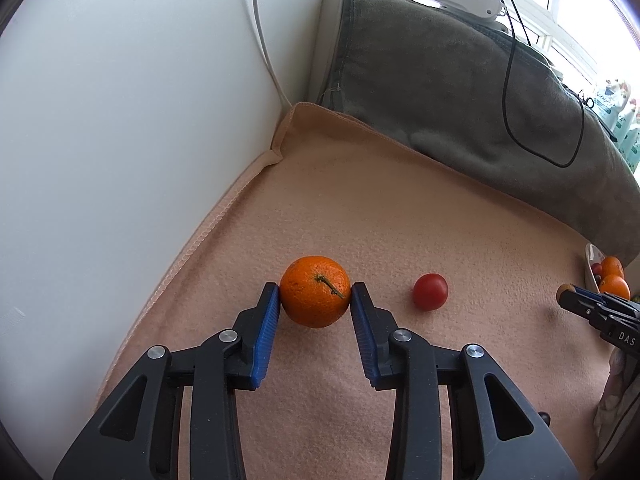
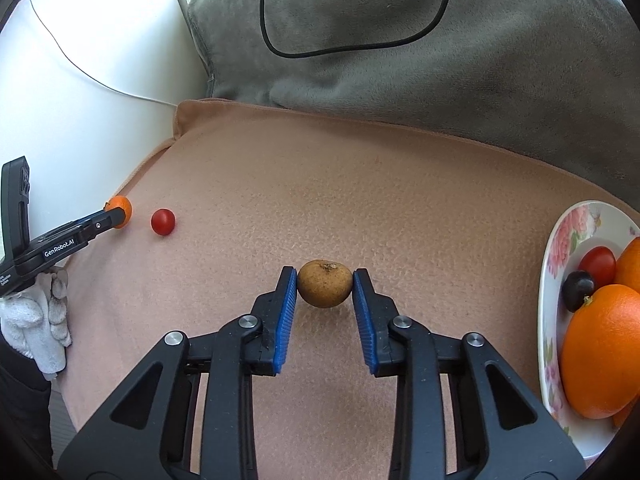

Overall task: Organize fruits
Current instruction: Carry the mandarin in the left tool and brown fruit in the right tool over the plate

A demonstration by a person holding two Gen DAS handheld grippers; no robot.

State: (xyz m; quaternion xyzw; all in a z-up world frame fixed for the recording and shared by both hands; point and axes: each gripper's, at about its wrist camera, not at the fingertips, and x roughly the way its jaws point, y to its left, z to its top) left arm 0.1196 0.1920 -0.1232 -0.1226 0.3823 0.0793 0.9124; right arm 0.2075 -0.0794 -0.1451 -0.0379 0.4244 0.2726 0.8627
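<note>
On the cloth lie three loose fruits: one small orange [image 1: 315,297] at centre-left of the left wrist view, one cherry tomato [image 1: 430,291] just right of it, and one brown round fruit [image 2: 325,283] at centre of the right wrist view. A flowered plate [image 2: 568,232] at the right edge holds two big oranges [image 2: 604,350], one tomato and one dark grape.

A peach blanket [image 2: 360,184] covers the table, with a white wall at left and a grey cushion [image 2: 460,60] behind.

The left gripper [image 1: 315,300] has its blue fingers [image 1: 269,320] pressed on the small orange; the right gripper [image 2: 325,286] pinches the brown fruit.
</note>
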